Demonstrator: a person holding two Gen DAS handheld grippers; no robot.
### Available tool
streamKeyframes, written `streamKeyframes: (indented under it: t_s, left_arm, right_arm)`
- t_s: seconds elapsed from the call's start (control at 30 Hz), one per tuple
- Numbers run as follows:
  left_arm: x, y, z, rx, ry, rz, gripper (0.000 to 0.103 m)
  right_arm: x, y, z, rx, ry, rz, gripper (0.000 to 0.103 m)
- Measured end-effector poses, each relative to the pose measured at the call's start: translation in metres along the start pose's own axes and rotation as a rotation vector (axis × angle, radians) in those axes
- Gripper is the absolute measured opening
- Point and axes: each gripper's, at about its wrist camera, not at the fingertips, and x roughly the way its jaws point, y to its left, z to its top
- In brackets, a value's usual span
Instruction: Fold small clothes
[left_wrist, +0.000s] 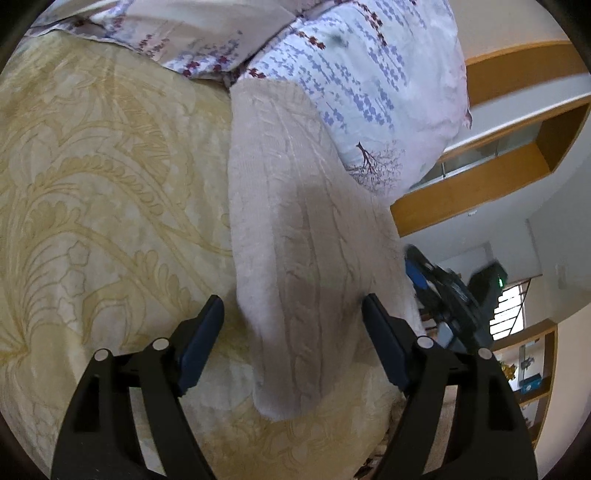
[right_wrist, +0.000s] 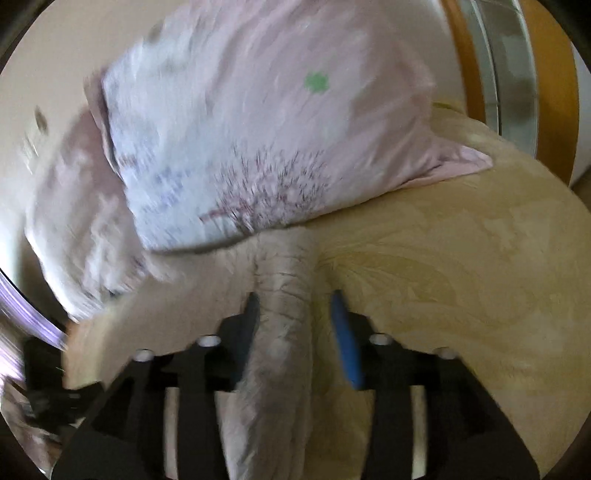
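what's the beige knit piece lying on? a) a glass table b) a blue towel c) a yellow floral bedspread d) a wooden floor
c: the beige knit piece lies flat on the yellow floral bedspread, its far end up against the printed pillow.

Bed (left_wrist: 110, 184) carries knit garment (left_wrist: 295, 240) and, seemingly, pillow (left_wrist: 369, 92).

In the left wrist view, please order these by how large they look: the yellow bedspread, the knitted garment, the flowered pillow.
1. Yellow bedspread, largest.
2. and 3. Knitted garment and flowered pillow: they look alike in area. The garment lies nearer the camera, so I do not rank them.
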Motion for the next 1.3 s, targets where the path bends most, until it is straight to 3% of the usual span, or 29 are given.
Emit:
streamKeyframes:
  t_s: [0.13,0.23,0.3,0.37,0.43,0.5,0.63,0.7,0.8,0.97,1.03,1.1,1.23,1.3]
  left_arm:
    - [-0.007,0.0,-0.005,0.002,-0.023,0.013,0.072]
    - [-0.01,0.002,-0.01,-0.005,-0.022,0.005,0.063]
    - [-0.009,0.002,-0.012,-0.005,-0.02,0.007,0.054]
    - [-0.006,0.004,-0.015,-0.005,-0.007,-0.015,0.036]
    - [-0.004,0.003,-0.018,0.01,-0.003,-0.019,0.026]
    - [-0.006,0.001,-0.021,0.032,-0.008,-0.016,0.017]
    - [-0.015,-0.001,-0.035,0.064,-0.028,-0.022,0.014]
    - [-0.015,0.003,-0.042,0.056,-0.027,-0.036,0.014]
    - [-0.015,0.011,-0.05,0.03,-0.028,-0.061,0.014]
    - [-0.017,0.016,-0.048,-0.003,-0.012,-0.079,0.024]
    - [-0.022,0.014,-0.044,-0.018,-0.001,-0.08,0.036]
    - [-0.028,0.01,-0.037,-0.02,-0.01,-0.073,0.063]
    - [-0.029,0.003,-0.013,-0.004,-0.032,-0.015,0.076]
    - [-0.024,0.001,-0.003,-0.004,-0.03,0.014,0.077]
  right_arm:
    - [-0.02,-0.009,-0.019,0.068,0.038,0.094,0.052]
    - [-0.033,-0.011,-0.036,0.072,0.067,0.144,0.052]
    - [-0.037,-0.007,-0.045,0.062,0.079,0.16,0.052]
    - [-0.033,-0.002,-0.054,0.03,0.104,0.141,0.051]
    - [-0.028,0.0,-0.061,-0.006,0.127,0.122,0.013]
    - [-0.033,0.004,-0.063,-0.025,0.088,0.124,0.012]
    - [-0.05,0.016,-0.068,-0.11,0.025,0.104,0.011]
    - [-0.043,0.012,-0.075,-0.132,0.06,0.035,0.011]
    - [-0.029,-0.003,-0.081,-0.089,0.097,0.018,0.011]
    - [-0.029,-0.009,-0.075,-0.046,0.126,0.047,0.016]
    - [-0.034,-0.012,-0.068,-0.004,0.124,0.07,0.035]
    - [-0.041,-0.015,-0.058,0.034,0.094,0.098,0.04]
    - [-0.022,-0.018,-0.035,0.098,0.104,0.109,0.04]
    - [-0.008,-0.016,-0.03,0.114,0.133,0.127,0.04]
